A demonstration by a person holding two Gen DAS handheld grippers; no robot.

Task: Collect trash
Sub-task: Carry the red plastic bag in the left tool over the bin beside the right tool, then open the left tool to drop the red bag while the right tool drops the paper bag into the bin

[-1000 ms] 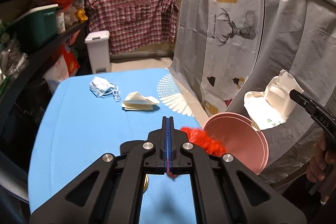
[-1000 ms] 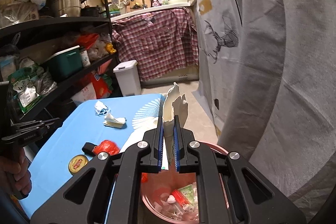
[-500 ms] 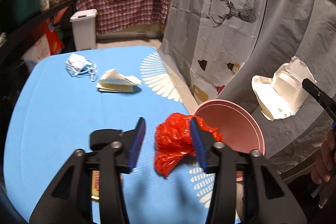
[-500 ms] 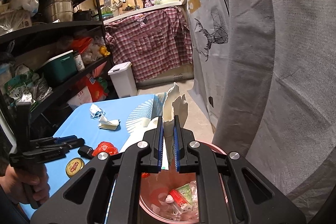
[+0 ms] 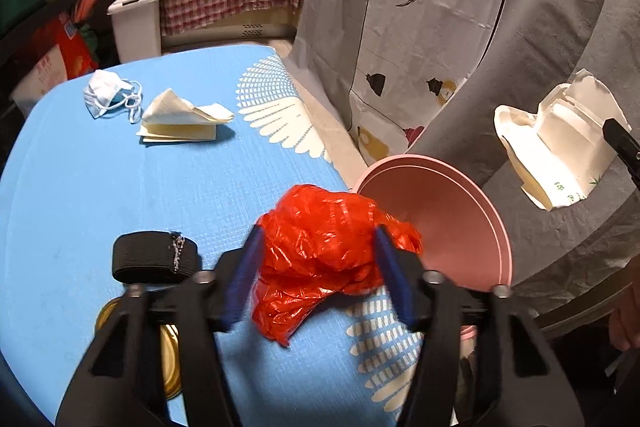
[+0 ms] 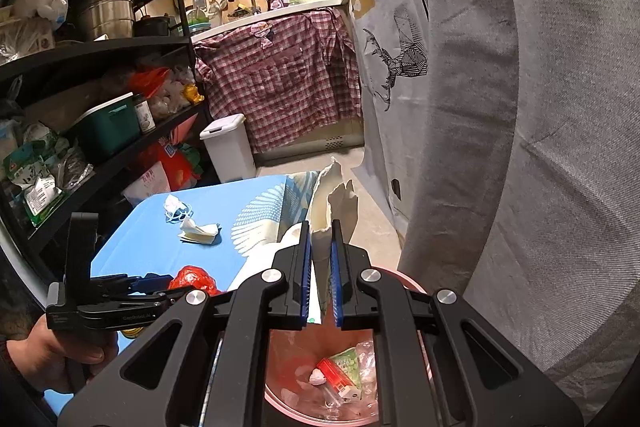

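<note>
Red plastic bag (image 5: pixel 332 247) between parted left tongs (image 5: pixel 318 267); right tongs (image 6: pixel 320 267) clamped on white carton (image 6: pixel 332 203).

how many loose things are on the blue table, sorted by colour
white: 2, face mask and folded napkins
red: 1, plastic bag
black: 1, elastic band
gold: 1, tin lid
total: 5

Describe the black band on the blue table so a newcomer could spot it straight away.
Start from the blue table mat with white feather print and look at its near end, left of the crumpled red plastic bag. The flat black elastic band lies there, just beyond the gold tin lid. It is the only dark item on the mat; the mask and napkins lie at the far end.
</note>
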